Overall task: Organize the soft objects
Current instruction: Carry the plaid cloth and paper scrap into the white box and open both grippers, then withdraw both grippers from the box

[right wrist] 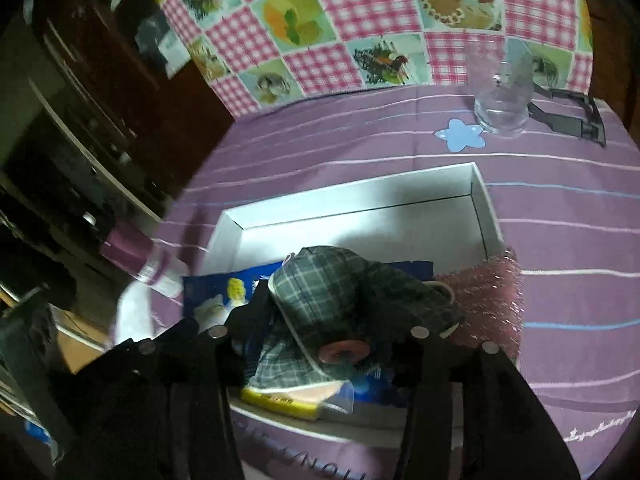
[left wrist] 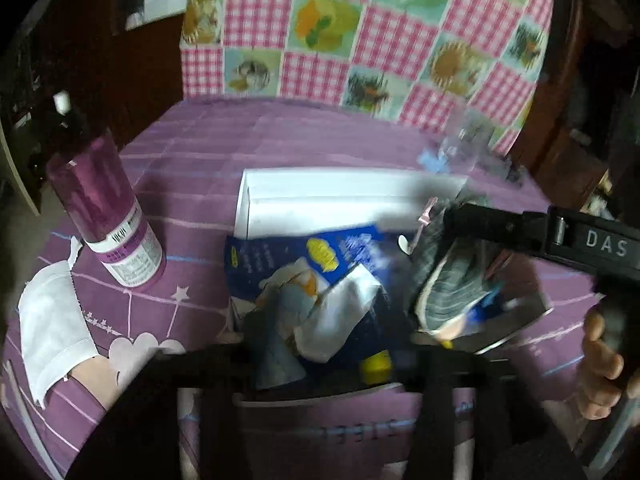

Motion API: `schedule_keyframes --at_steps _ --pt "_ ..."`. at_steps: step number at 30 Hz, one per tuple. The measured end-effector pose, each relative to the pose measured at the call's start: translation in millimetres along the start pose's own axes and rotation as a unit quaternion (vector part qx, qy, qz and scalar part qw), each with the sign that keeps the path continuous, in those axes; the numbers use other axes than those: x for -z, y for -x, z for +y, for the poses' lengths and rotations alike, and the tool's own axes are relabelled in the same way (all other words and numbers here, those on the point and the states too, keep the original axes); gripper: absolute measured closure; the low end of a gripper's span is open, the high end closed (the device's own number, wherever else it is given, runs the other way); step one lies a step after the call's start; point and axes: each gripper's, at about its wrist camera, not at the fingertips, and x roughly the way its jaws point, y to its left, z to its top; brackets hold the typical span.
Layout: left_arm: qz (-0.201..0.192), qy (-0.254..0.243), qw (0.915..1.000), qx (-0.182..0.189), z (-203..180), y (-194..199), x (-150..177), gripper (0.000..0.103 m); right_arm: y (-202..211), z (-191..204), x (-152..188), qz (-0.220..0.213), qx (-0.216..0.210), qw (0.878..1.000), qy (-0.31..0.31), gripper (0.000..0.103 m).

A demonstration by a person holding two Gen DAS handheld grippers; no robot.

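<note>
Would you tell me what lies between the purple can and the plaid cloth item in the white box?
In the left wrist view, the blue packet lies between the purple can and the plaid cloth item, inside the white box.

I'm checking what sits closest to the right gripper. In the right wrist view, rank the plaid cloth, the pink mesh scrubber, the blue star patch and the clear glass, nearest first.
1. Plaid cloth, between the right gripper's fingers, in the white box.
2. Pink mesh scrubber, just right, at the box's edge.
3. Blue star patch, beyond the box.
4. Clear glass, slightly farther, right of the star.
</note>
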Motion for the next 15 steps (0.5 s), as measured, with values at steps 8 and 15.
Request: schedule_keyframes --at_steps 8,15 --pt "-0.061 -0.010 0.9981 0.001 -4 53 4 0.021 77 20 12 -0.109 -0.003 0.994 0.021 0.020" --pt "-0.098 0.016 0.9951 0.000 11 88 30 0.013 121 51 57 -0.168 0.132 0.970 0.117 0.020"
